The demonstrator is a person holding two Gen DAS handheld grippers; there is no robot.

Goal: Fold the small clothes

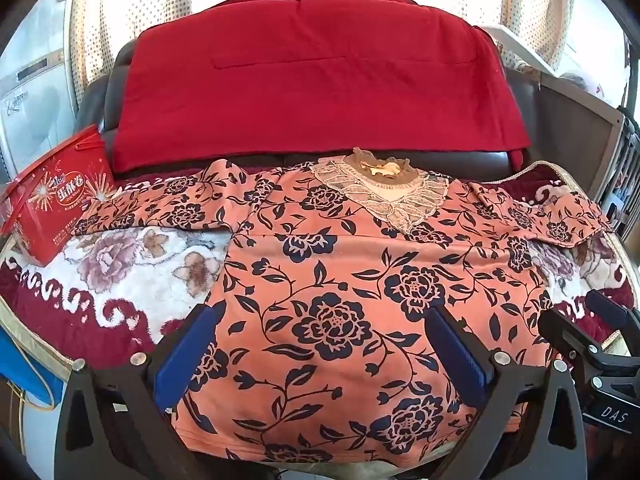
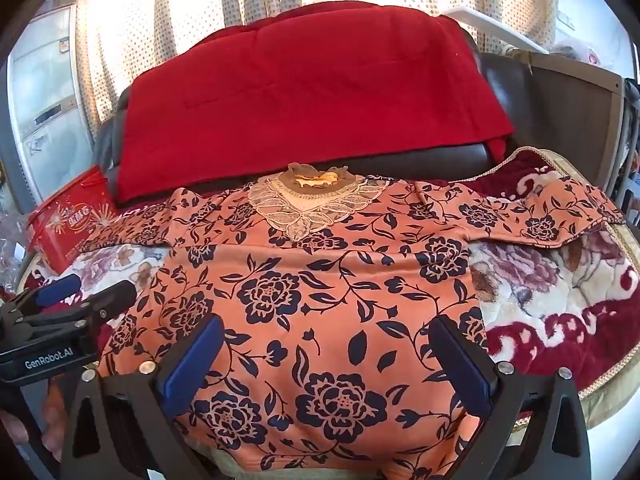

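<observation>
An orange top with dark navy roses [image 1: 340, 280] lies spread flat on a floral blanket, lace collar [image 1: 384, 188] at the far side, sleeves stretched out left and right. It also shows in the right wrist view [image 2: 320, 280]. My left gripper [image 1: 320, 328] is open, hovering over the near hem toward the left side. My right gripper [image 2: 326, 340] is open over the near hem toward the right side. Each gripper shows at the edge of the other's view: the right gripper [image 1: 576, 320] and the left gripper [image 2: 92, 292]. Neither holds cloth.
A red blanket [image 1: 312, 80] drapes over a dark sofa back behind the top. A red gift box [image 1: 56, 196] stands at the far left on the floral blanket [image 1: 132, 276]. A brown panel [image 2: 572, 112] stands at the right. Curtains hang behind.
</observation>
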